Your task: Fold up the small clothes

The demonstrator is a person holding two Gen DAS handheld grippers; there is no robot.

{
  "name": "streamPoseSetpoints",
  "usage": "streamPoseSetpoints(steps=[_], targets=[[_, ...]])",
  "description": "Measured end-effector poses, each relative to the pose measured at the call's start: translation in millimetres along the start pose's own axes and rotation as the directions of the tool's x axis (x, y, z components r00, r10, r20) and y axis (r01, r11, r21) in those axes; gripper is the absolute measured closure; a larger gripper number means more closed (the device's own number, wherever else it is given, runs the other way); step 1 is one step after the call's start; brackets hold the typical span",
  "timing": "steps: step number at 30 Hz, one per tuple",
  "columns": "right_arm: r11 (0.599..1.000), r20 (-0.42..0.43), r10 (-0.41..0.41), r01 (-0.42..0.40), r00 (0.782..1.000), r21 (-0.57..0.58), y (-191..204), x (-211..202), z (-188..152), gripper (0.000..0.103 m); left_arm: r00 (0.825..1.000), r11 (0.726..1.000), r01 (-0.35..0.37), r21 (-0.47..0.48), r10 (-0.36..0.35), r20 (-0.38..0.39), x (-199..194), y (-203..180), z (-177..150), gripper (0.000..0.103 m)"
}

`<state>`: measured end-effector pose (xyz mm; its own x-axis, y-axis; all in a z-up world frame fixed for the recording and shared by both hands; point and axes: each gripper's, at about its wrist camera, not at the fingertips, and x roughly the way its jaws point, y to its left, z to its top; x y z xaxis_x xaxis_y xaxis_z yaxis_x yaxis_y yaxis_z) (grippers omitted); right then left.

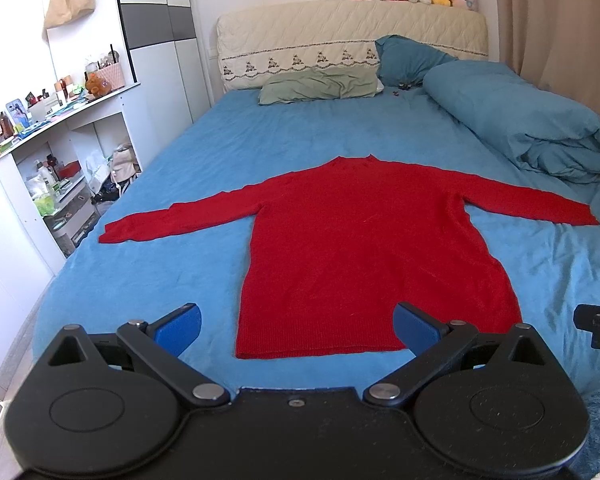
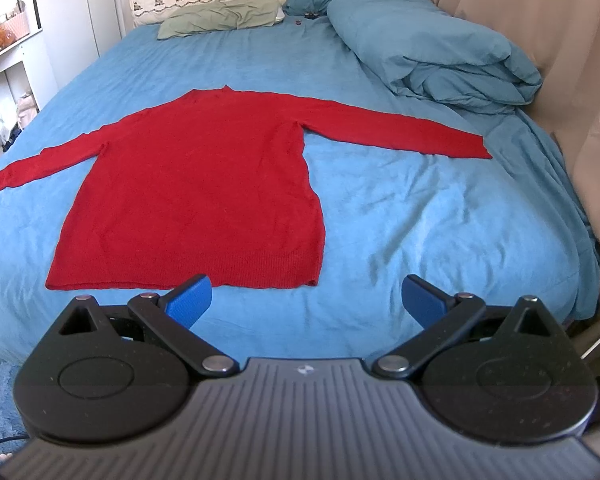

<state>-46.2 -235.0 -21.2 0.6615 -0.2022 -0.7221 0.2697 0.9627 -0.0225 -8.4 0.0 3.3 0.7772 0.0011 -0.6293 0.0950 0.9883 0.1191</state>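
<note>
While both grippers gape wide, empty, red sweater lies flat

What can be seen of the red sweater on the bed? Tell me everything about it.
The red sweater is a long-sleeved knit with a fuzzy look, a ribbed hem and a small raised collar. It lies flat and unfolded on the blue bedsheet, hem toward the cameras, collar toward the pillows, both sleeves spread out sideways. Only the sheet touches it. The left gripper and right gripper are open near its hem, holding nothing.
</note>
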Motion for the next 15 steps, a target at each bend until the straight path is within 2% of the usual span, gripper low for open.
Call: streamPoseSetpoints(steps=[15], targets=[[1.0, -0.001, 0.005, -0.005, 1.0, 0.001, 0.3, 0.3, -0.3, 0.0, 1.0, 1.0, 0.003, 0.0, -0.003, 0.0, -0.8, -0.9, 0.2, 0.0]])
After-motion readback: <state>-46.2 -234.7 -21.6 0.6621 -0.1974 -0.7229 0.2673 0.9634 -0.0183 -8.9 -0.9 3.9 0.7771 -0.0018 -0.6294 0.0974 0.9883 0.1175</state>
